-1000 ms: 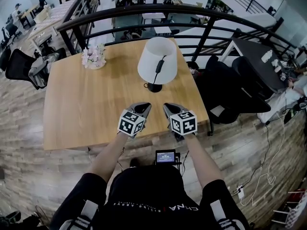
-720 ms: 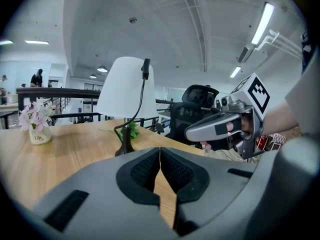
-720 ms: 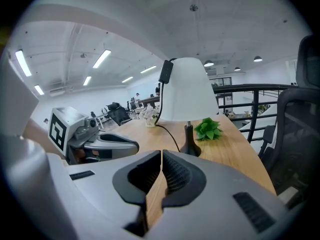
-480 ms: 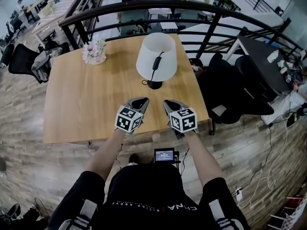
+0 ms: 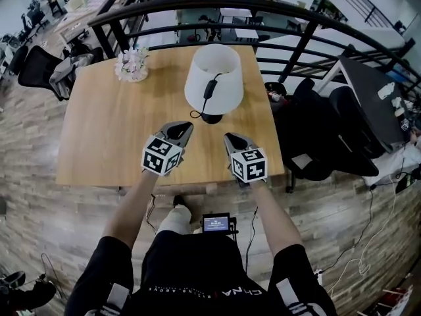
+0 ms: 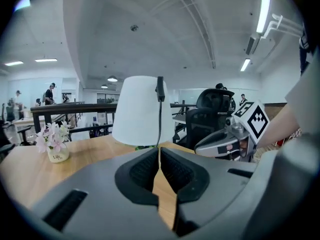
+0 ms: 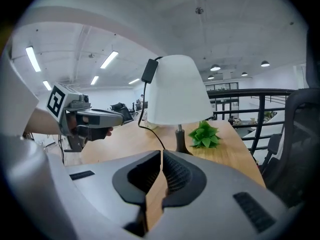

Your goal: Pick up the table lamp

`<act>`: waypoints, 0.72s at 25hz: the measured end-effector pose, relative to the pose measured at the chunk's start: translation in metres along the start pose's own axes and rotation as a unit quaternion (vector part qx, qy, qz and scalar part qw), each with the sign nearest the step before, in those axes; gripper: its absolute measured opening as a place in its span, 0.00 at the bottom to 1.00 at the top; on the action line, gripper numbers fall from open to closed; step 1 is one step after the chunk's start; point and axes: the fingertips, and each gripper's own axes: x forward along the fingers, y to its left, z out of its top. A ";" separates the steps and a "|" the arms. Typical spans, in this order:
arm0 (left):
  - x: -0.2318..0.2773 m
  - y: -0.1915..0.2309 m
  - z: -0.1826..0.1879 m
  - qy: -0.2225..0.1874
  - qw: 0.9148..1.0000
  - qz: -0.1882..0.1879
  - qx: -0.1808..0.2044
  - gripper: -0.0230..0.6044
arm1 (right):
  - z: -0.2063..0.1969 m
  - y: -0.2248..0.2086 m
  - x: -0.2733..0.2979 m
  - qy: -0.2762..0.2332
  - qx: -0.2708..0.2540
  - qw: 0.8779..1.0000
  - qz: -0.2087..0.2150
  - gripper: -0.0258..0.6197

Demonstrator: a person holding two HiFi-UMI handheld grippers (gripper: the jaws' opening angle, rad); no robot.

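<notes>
Head view is showing the left gripper [image 5: 180, 126] and right gripper [image 5: 229, 137] hovering with jaws pressed together, empty, near the table lamp [image 5: 212, 78] standing on the table [image 5: 105, 137], likely lining up to flank it.

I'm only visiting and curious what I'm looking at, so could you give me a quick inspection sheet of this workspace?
Surface: wooden table, mostly bare.
Job's things: table lamp upright towards the far edge, white shade, dark base, not touched.
Clutter: small flower pot near the far left corner; green plant beside the lamp base.
Grippers: left gripper and right gripper over the near edge, short of the lamp, fingers together, nothing between them.
Cables: lamp cord with its switch draped over the shade.
Surroundings: black railing behind the table, office chairs at right, wood floor.
</notes>
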 end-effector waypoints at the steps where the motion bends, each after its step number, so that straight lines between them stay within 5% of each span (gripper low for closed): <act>1: 0.001 0.004 0.004 -0.004 1.000 0.003 -0.003 0.07 | 0.002 -0.002 0.004 -0.005 0.003 1.000 0.002 0.09; 10: 0.025 0.060 0.026 -0.024 1.000 0.019 0.001 0.08 | 0.018 -0.028 0.062 -0.049 0.015 0.999 -0.007 0.10; 14: 0.041 0.064 0.024 -0.021 1.000 -0.005 -0.004 0.22 | 0.017 -0.040 0.088 -0.062 0.029 0.998 -0.011 0.10; 18: 0.052 0.065 0.029 -0.030 0.999 -0.019 0.006 0.22 | 0.024 -0.049 0.110 -0.083 0.036 0.996 -0.002 0.26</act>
